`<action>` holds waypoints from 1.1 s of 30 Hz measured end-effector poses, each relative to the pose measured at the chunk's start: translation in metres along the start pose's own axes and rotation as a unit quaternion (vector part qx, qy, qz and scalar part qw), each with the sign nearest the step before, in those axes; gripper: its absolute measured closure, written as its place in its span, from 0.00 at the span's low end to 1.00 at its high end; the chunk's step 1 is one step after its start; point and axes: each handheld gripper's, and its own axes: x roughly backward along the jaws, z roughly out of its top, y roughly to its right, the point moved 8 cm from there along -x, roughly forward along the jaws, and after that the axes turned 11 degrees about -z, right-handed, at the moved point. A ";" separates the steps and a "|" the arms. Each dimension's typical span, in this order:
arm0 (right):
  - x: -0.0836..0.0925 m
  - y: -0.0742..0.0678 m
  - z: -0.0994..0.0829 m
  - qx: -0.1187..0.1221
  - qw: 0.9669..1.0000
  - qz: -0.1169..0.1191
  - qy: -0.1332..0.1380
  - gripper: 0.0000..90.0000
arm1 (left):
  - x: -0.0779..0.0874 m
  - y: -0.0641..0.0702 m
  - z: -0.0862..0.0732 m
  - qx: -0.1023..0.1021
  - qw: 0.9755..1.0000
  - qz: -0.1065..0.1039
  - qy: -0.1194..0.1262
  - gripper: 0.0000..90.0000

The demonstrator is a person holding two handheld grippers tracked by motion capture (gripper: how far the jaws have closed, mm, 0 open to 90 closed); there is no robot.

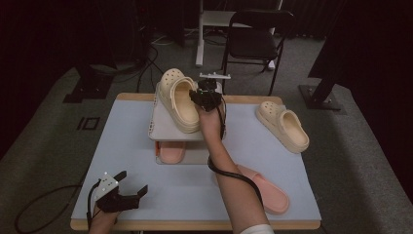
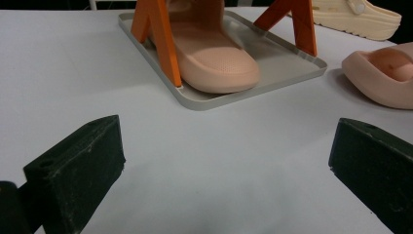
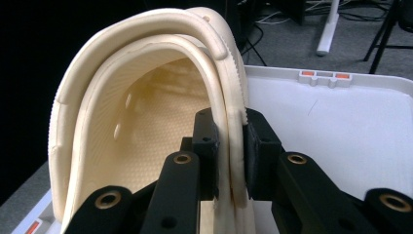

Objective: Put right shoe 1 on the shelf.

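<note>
I am holding the right hand-held gripper [image 3: 229, 146] clamped on the side wall of a cream clog [image 3: 146, 126], its pads pressing the rim and heel strap from both sides. In the high view I am seeing that hand-held gripper [image 1: 207, 97] at the clog [image 1: 176, 100], which is sitting on the top shelf of a small grey rack [image 1: 165, 127] at the far middle of the table [image 1: 126, 146]. A pink slipper [image 1: 170, 152] is lying on the rack's lower tray, between orange legs [image 2: 158, 39]. I am resting the left hand-held gripper [image 1: 119, 191] near the table's near left corner, jaws wide apart and holding nothing. A second cream clog [image 1: 283, 126] is lying on the table to the right of the rack, and a second pink slipper [image 1: 268, 192] is lying nearer me, partly under my right forearm.
</note>
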 end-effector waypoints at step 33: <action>0.047 0.022 -0.047 0.070 0.997 0.023 0.002 1.00 | -0.003 0.004 0.001 0.001 1.000 -0.002 0.007 0.00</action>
